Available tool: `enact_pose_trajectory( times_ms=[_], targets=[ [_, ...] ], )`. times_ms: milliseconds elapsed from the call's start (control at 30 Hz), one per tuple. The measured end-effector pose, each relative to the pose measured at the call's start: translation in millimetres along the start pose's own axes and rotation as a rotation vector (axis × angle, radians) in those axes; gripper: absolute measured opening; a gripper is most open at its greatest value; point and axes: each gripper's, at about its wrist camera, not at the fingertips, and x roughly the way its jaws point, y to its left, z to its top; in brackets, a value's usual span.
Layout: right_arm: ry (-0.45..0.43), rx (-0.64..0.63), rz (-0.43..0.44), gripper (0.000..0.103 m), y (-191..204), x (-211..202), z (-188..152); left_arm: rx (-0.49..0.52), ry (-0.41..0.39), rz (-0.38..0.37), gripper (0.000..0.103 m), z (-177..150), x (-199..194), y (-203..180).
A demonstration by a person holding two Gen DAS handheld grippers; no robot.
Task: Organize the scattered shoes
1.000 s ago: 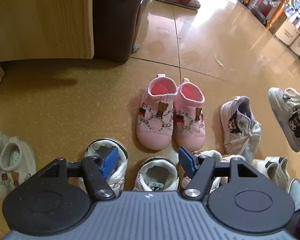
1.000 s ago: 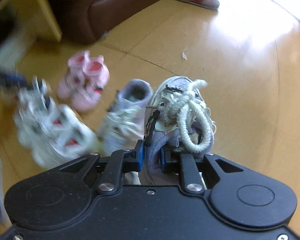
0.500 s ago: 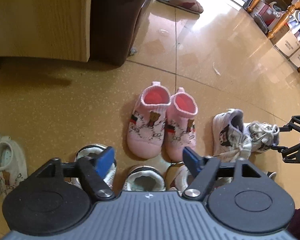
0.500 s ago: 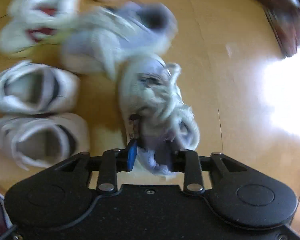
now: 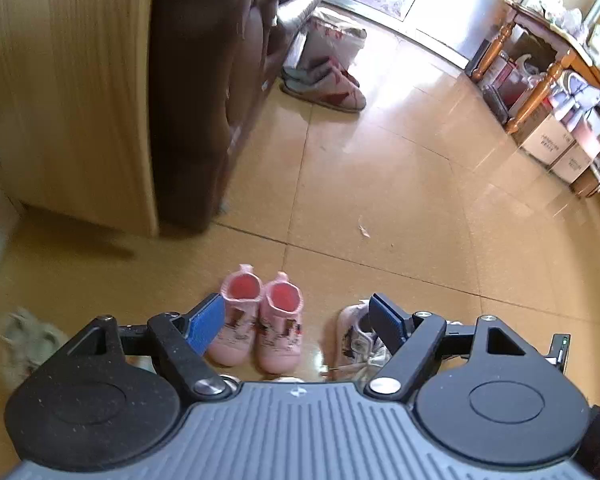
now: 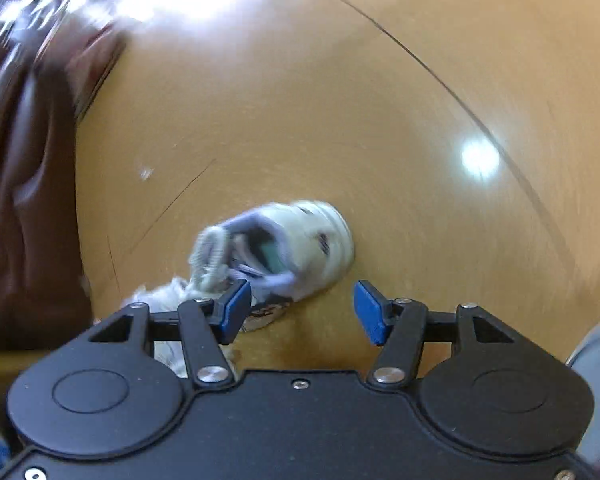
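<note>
Since the earlier frames I have let go of the white lace-up child's sneaker with lilac lining [image 6: 296,240], which my right tongs gripped by its collar a second ago; it now rests on the tan tiled floor [image 6: 300,100] beyond the right gripper [image 6: 302,306], whose jaws have just been opening and stand moderately apart with nothing between them, the left blue pad overlapping the shoe's edge in view. My left gripper [image 5: 296,320] has risen well above the floor, jaws wide and empty. Below it the pair of pink knitted baby shoes [image 5: 260,320] stand side by side, touching, with a second white sneaker [image 5: 358,334] just beside them. A dark brown sofa [image 5: 204,92] adjoins a light wooden cabinet [image 5: 68,92].
</note>
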Motion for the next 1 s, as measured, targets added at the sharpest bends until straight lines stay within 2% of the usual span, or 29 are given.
enact_pose_trajectory(
  times_ms=[67, 133, 267, 300, 367, 567, 633, 733, 800, 833, 900, 1000],
  targets=[
    [-0.023, 0.034, 0.008, 0.059, -0.4, 4.1, -0.5, 0.091, -0.009, 0.051, 0.079, 0.0, -20.3, -7.0],
    [-0.039, 0.054, 0.010, 0.057, -0.8, 7.4, 0.0, 0.106, -0.022, 0.057, 0.079, -0.8, -27.0, -7.3],
    [-0.104, 0.138, 0.022, 0.050, 4.5, 18.8, 2.8, 0.029, -0.062, 0.022, 0.079, -8.0, -31.6, 2.2],
    [-0.113, 0.149, 0.012, 0.038, 6.1, 21.3, 2.3, 0.010, -0.054, 0.001, 0.079, -9.3, -27.9, 3.8],
    [-0.148, 0.196, 0.024, 0.036, 1.5, 22.0, 2.6, 0.013, -0.045, -0.020, 0.079, -8.1, -25.8, 2.7],
    [-0.199, 0.121, -0.023, 0.037, 10.3, 30.6, 1.5, -0.024, -0.084, -0.096, 0.079, 7.6, -32.1, 1.8],
    [-0.203, 0.065, -0.022, 0.031, 16.5, 33.5, 2.5, -0.017, -0.104, -0.115, 0.079, 11.7, -38.1, -1.8],
    [-0.149, -0.182, -0.047, 0.025, 40.1, 41.8, 17.5, -0.007, -0.115, -0.136, 0.079, 12.5, -44.4, -5.0],
    [-0.117, -0.426, -0.082, 0.023, 66.0, 42.7, 32.8, -0.010, -0.118, -0.148, 0.079, 11.7, -46.4, -3.6],
    [-0.108, -0.489, -0.088, 0.022, 72.8, 43.4, 35.9, -0.010, -0.116, -0.148, 0.079, 11.4, -46.0, -3.1],
    [-0.035, -0.829, -0.149, 0.019, 108.2, 50.5, 45.1, -0.013, -0.101, -0.142, 0.079, 8.4, -42.0, 1.2],
    [0.044, -1.117, -0.142, 0.017, 137.2, 59.0, 42.8, -0.029, -0.073, -0.131, 0.079, 3.6, -34.8, 8.6]
  ],
)
